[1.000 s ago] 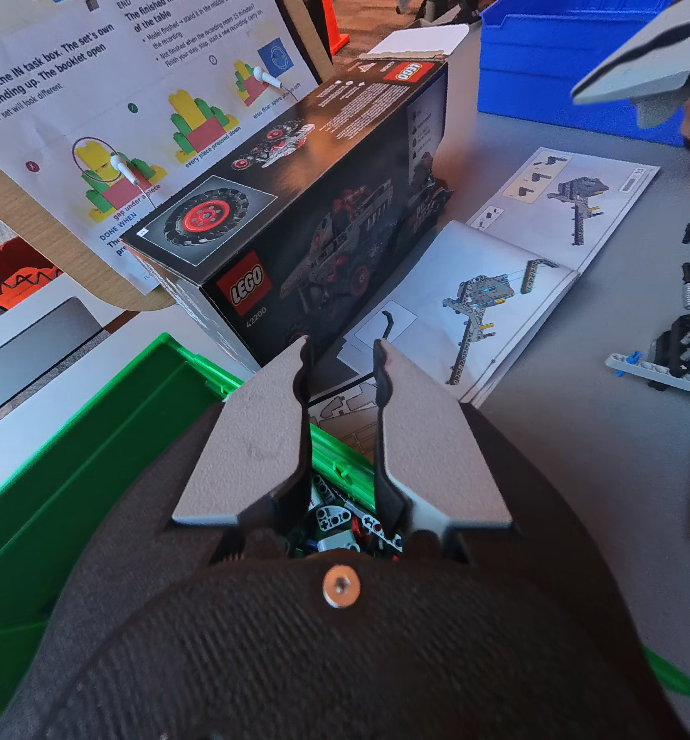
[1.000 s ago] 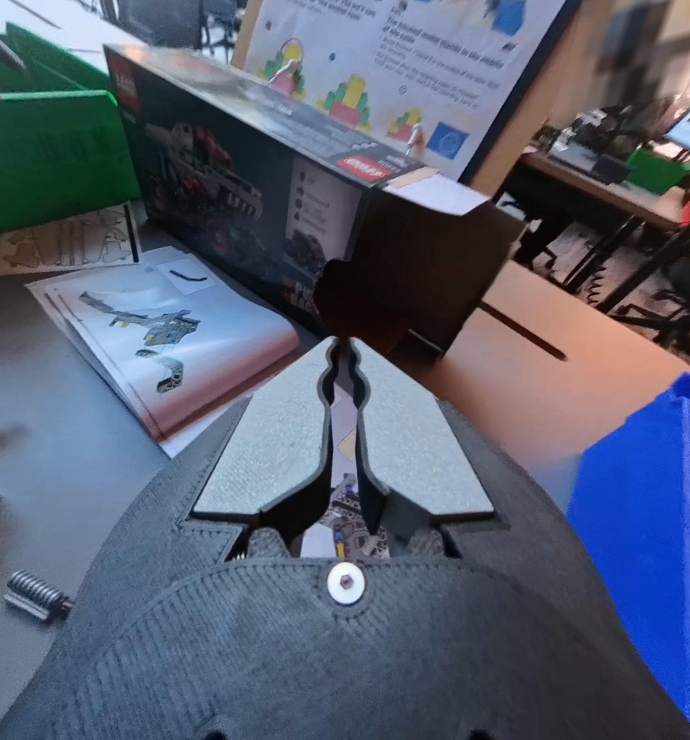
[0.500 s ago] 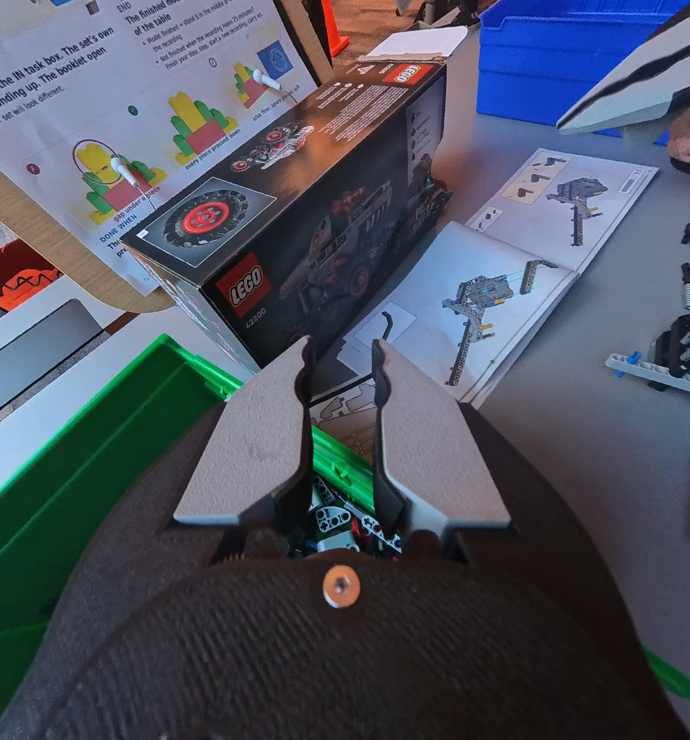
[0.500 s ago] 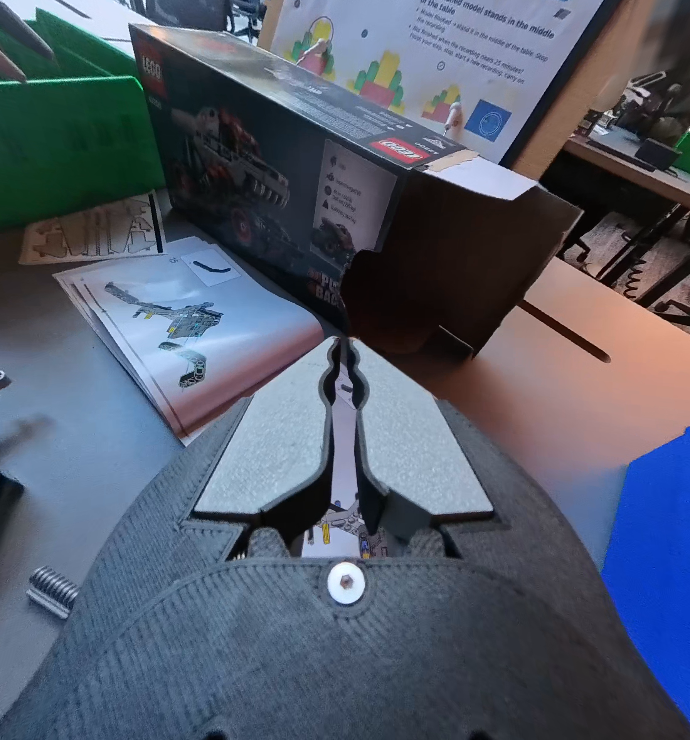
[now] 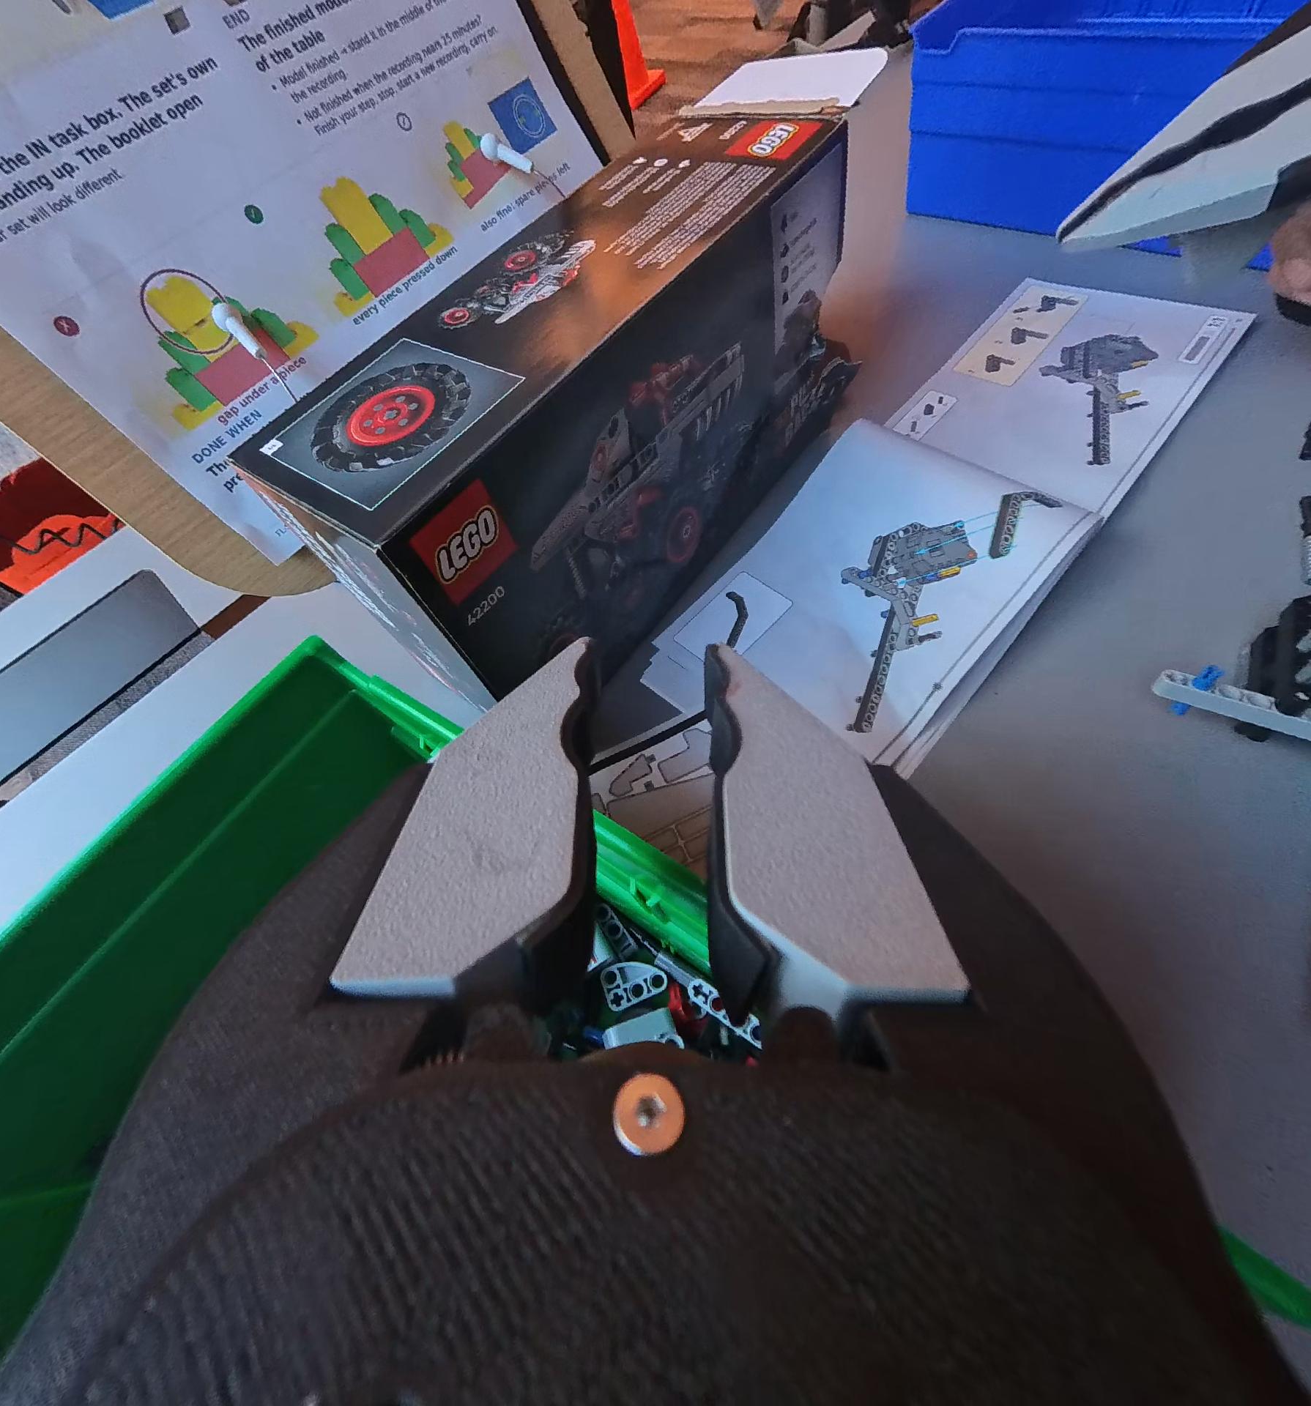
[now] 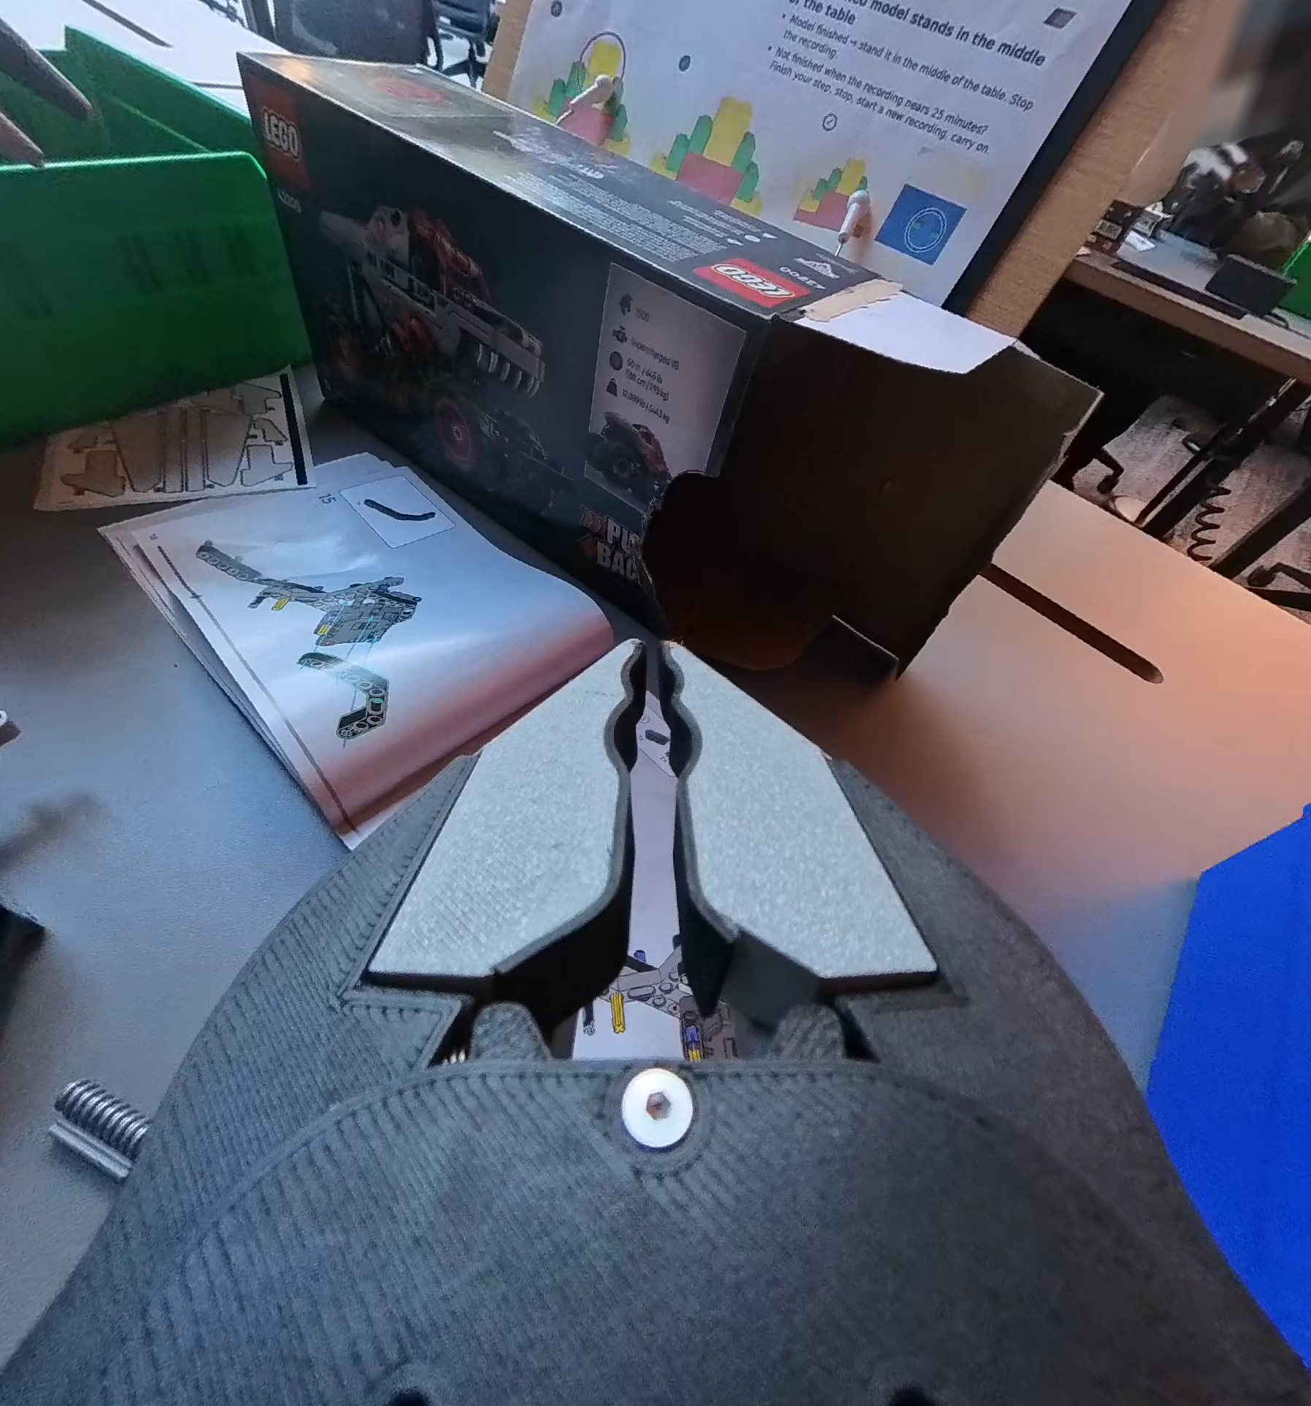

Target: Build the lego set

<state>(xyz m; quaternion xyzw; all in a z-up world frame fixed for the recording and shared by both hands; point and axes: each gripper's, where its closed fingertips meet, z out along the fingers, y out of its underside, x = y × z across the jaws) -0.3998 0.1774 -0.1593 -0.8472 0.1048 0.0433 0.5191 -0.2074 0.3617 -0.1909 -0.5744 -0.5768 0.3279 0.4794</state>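
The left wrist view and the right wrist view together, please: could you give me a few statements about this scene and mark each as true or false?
1. The left gripper hangs over the green bin, which holds loose pieces. True.
2. The instruction booklet is closed. False: it lies open on the table, showing build steps.
3. The right gripper grips a black beam. False: nothing sits between its fingers; only a narrow gap with the booklet page behind it.
4. The set box stands beside the booklet with its end flap open. True.
5. A blue bin stands beyond the booklet in the left wrist view. True.
6. A metal spring lies inside the green bin. False: it lies on the grey table.
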